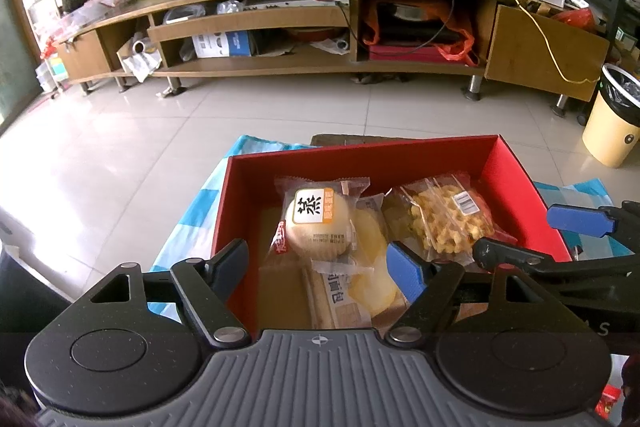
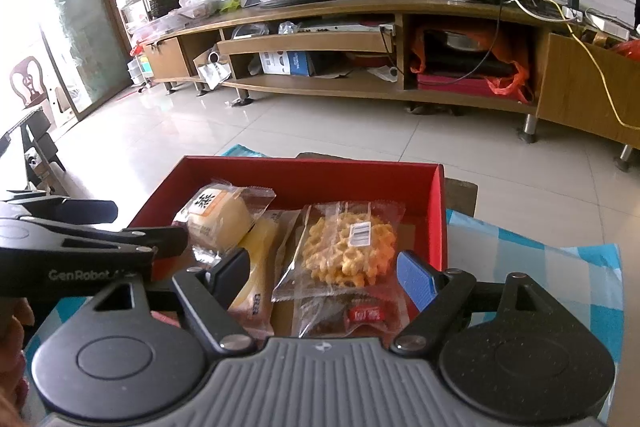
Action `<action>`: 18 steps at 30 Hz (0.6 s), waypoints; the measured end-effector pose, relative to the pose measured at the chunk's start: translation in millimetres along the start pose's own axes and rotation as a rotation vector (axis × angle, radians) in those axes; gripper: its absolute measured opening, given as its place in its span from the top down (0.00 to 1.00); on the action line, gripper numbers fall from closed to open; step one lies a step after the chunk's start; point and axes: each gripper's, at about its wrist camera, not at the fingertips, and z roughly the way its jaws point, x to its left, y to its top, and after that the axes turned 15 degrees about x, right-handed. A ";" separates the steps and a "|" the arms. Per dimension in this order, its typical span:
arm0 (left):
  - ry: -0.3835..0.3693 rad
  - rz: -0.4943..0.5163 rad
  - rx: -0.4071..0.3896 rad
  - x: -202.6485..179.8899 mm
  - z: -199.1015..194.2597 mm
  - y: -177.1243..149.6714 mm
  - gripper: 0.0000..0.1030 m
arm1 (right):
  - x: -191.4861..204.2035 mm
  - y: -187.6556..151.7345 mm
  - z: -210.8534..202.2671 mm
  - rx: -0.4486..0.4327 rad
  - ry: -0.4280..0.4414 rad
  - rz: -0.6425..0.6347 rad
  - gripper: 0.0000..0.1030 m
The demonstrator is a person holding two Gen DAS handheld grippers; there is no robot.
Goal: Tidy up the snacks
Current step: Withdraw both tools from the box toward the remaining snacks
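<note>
left gripper [image 1: 318, 269] jaws spread, empty | right gripper [image 2: 324, 277] jaws spread, empty | red box [image 1: 360, 157] holds round bun [image 1: 316, 227], waffle bag [image 2: 346, 247] | tip: pinch bag seams, avoid crushing

Reds, yellows and blue checks

The box [image 1: 516, 167] is red inside with a brown cardboard floor; the bun [image 1: 316, 227] is pale cream under an orange-edged label, the waffle snack [image 2: 348, 247] golden yellow; the cloth [image 2: 560, 267] is checked turquoise, white and grey; the floor tiles [image 1: 160, 139] are off-white.
</note>
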 end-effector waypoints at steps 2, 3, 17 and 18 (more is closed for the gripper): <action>-0.001 0.004 0.000 -0.5 -2.2 -2.5 0.21 | 0.5 -3.5 -2.0 0.007 0.005 0.004 0.22; -0.002 0.006 0.001 -0.9 -3.0 -4.1 0.21 | 0.7 -5.4 -3.3 0.009 0.007 0.005 0.22; -0.018 0.033 0.019 -7.9 -11.1 -29.8 0.22 | 3.5 -31.5 -15.6 0.039 0.001 0.017 0.22; -0.016 0.036 0.020 -8.7 -11.7 -32.5 0.22 | 3.8 -33.2 -16.2 0.042 0.001 0.019 0.22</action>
